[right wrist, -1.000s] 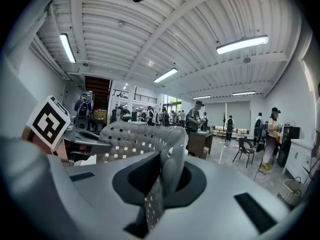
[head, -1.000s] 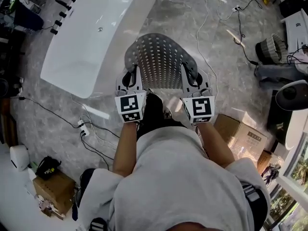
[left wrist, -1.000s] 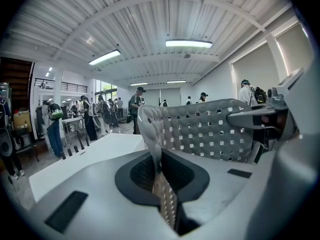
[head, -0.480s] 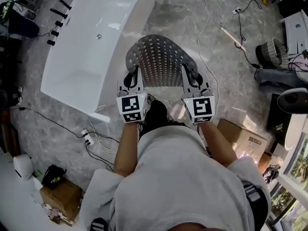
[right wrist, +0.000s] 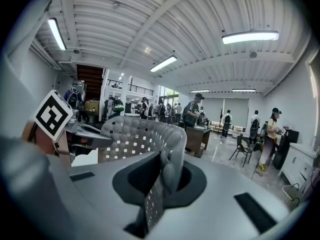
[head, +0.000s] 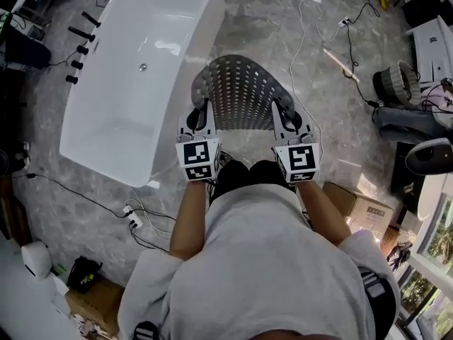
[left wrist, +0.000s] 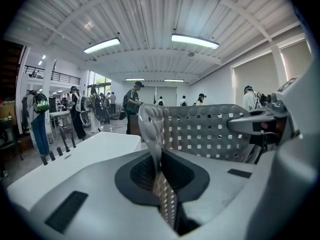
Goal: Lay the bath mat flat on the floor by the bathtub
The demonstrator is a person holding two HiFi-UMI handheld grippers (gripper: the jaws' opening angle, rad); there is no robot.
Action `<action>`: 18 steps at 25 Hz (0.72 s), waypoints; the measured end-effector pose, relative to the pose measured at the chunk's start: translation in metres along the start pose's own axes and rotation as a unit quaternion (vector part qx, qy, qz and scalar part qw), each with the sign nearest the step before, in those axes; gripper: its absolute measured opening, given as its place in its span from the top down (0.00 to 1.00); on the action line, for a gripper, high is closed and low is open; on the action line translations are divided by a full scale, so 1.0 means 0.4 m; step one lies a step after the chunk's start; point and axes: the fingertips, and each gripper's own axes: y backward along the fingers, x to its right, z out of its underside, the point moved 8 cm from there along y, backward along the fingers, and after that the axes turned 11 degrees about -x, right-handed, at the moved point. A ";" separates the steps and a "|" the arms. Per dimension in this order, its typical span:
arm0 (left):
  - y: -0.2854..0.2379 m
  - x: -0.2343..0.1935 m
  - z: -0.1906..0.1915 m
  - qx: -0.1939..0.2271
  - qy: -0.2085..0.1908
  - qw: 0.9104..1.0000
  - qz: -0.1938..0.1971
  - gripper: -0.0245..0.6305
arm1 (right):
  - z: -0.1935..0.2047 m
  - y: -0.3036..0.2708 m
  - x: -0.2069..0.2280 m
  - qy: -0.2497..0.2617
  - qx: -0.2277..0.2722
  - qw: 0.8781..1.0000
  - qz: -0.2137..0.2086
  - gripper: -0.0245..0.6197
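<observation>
**Count of objects around the tub, by kind**

- One white rectangular bathtub (head: 134,98).
- One grey perforated bath mat (head: 244,91).
- Two hand-held two-jaw grippers: the left gripper (head: 201,113) and the right gripper (head: 284,115). Each carries one black-and-white marker cube, so two cubes in all.
- One person in a pale grey top (head: 262,261).
- Two brown cardboard boxes: one (head: 361,207) on the person's right and one (head: 95,296) on the left.
- Two white power strips with trailing cables: one (head: 132,218) near the tub's corner and one (head: 345,22) farther off.
- One round woven basket (head: 393,83).
- At least four short black pegs (head: 83,48) in a row beside the tub.
- Bystanders (left wrist: 132,104) down the hall are too small and too crowded to count.
</observation>
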 end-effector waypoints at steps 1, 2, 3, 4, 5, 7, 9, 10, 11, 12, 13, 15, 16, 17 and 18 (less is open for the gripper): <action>-0.009 -0.011 -0.008 0.000 -0.001 1.000 0.002 0.92 | -0.008 -0.013 0.000 0.000 0.000 1.000 0.002 0.93; -0.019 -0.020 -0.014 -0.001 0.000 1.000 0.003 0.92 | -0.015 -0.027 -0.001 0.000 -0.001 1.000 0.002 0.93; -0.027 -0.027 -0.017 -0.003 0.001 1.000 0.004 0.92 | -0.018 -0.038 -0.003 0.000 -0.004 1.000 0.001 0.93; -0.034 -0.032 -0.018 -0.005 0.002 1.000 0.005 0.92 | -0.020 -0.047 -0.004 0.001 -0.007 1.000 -0.001 0.93; -0.040 -0.036 -0.020 -0.006 0.002 1.000 0.005 0.92 | -0.024 -0.055 -0.004 0.001 -0.008 1.000 -0.003 0.93; -0.052 -0.047 -0.030 -0.006 0.001 1.000 0.003 0.92 | -0.038 -0.072 -0.001 0.001 -0.004 1.000 -0.006 0.93; -0.071 -0.059 -0.043 -0.007 0.000 1.000 0.000 0.92 | -0.049 -0.096 0.007 0.000 0.001 1.000 -0.009 0.93; -0.086 -0.065 -0.049 -0.008 -0.002 1.000 -0.001 0.92 | -0.051 -0.111 0.013 -0.002 0.002 1.000 -0.010 0.93; -0.103 -0.070 -0.053 -0.010 -0.004 1.000 -0.002 0.92 | -0.050 -0.131 0.021 -0.004 0.002 1.000 -0.012 0.93; -0.123 -0.076 -0.056 -0.013 -0.006 1.000 -0.003 0.92 | -0.047 -0.152 0.028 -0.008 0.000 1.000 -0.013 0.93; -0.144 -0.081 -0.057 -0.016 -0.008 1.000 -0.004 0.92 | -0.042 -0.175 0.034 -0.012 -0.002 1.000 -0.015 0.93; -0.187 -0.090 -0.055 -0.025 -0.010 1.000 -0.007 0.92 | -0.035 -0.222 0.041 -0.017 -0.012 1.000 -0.023 0.93; -0.207 -0.094 -0.055 -0.028 -0.011 1.000 -0.008 0.92 | -0.034 -0.243 0.043 -0.017 -0.018 0.999 -0.028 0.93; -0.225 -0.096 -0.057 -0.030 -0.013 0.999 -0.007 0.92 | -0.035 -0.263 0.046 -0.015 -0.022 0.999 -0.034 0.93; -0.243 -0.097 -0.060 -0.030 -0.014 0.999 -0.006 0.92 | -0.037 -0.281 0.052 -0.014 -0.025 0.999 -0.038 0.93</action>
